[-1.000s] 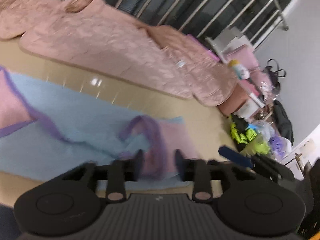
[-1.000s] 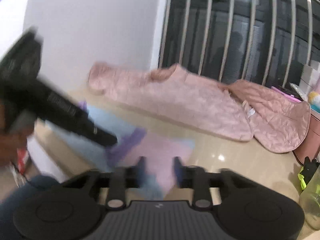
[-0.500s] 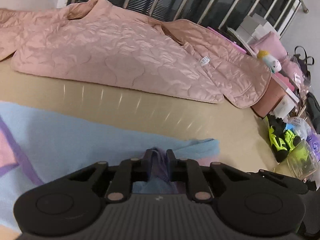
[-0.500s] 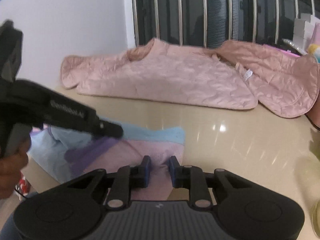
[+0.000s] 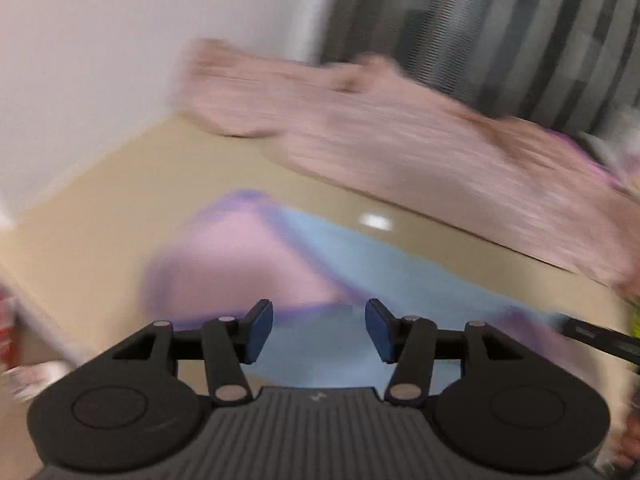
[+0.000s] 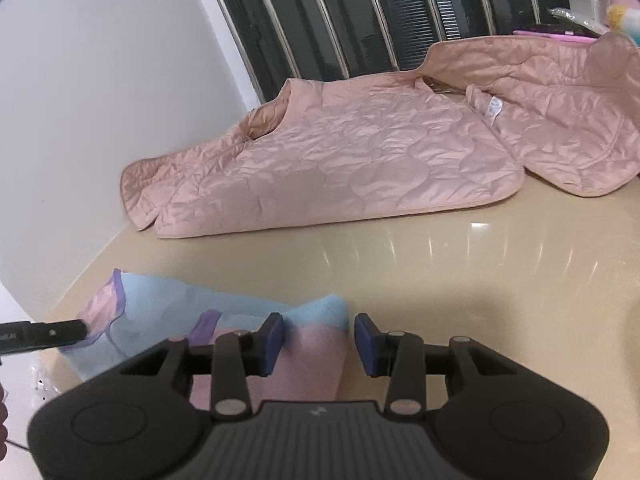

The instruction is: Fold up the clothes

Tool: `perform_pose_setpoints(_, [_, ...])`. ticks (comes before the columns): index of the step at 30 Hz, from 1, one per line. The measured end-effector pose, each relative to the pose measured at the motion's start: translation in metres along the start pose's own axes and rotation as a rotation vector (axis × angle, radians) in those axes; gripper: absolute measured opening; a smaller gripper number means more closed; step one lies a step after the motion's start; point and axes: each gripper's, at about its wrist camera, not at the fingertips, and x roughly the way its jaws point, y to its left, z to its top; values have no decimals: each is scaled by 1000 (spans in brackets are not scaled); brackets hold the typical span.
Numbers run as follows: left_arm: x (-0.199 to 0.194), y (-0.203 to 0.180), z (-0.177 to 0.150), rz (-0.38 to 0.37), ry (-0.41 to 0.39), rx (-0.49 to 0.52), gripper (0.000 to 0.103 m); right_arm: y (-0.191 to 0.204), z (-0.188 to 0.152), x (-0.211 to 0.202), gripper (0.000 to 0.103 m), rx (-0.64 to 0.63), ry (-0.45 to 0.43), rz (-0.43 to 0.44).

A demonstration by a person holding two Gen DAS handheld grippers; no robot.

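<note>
A light blue garment with pink panels and purple trim (image 6: 168, 312) lies folded on the beige table, near the front. In the left wrist view, which is blurred by motion, the same garment (image 5: 344, 264) lies ahead. My left gripper (image 5: 319, 330) is open and empty just above it. My right gripper (image 6: 319, 342) is open and empty over the garment's right folded edge. The tip of the left gripper (image 6: 52, 332) shows at the garment's left end. The right gripper's tip (image 5: 596, 336) shows at the right edge of the left wrist view.
A pink quilted jacket (image 6: 340, 156) lies spread across the back of the table (image 6: 460, 264), against a white wall and a barred window (image 6: 360, 12). Pink and white items (image 6: 560, 34) lie at the back right.
Both grippers were shut on the garment's edge half a second ago and have since opened and let it go. The left gripper has swung left, toward the wall.
</note>
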Motion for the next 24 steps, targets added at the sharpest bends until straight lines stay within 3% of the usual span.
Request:
perform_pose_setpoints(1, [1, 9, 1, 35, -7, -22, 52, 1, 0, 4, 18, -1, 7, 0])
perform_pose_setpoints(5, [3, 32, 2, 157, -26, -113, 55, 12, -1, 9, 17, -47, 16, -39])
perform_pose_setpoints(9, [-5, 45, -4, 179, -33, -200, 64, 34, 8, -7, 41, -187, -35, -106])
perform_pose_setpoints(13, [-6, 49, -10, 168, -33, -224, 64, 69, 37, -4, 41, -315, -55, -7])
perform_pose_setpoints(16, [-3, 51, -7, 167, -32, -225, 63, 117, 65, 27, 41, -399, 8, 116])
perform_pose_setpoints(17, [-1, 51, -6, 164, -29, -219, 61, 137, 74, 42, 39, -438, 43, 171])
perform_pose_setpoints(19, [2, 50, -4, 161, -23, -205, 34, 172, 86, 76, 37, -484, 115, 234])
perform_pose_setpoints(21, [5, 47, -5, 172, -22, -174, 25, 206, 97, 115, 37, -531, 196, 287])
perform_pose_setpoints(24, [8, 40, -7, 195, -30, -111, 12, 251, 97, 167, 37, -619, 290, 278])
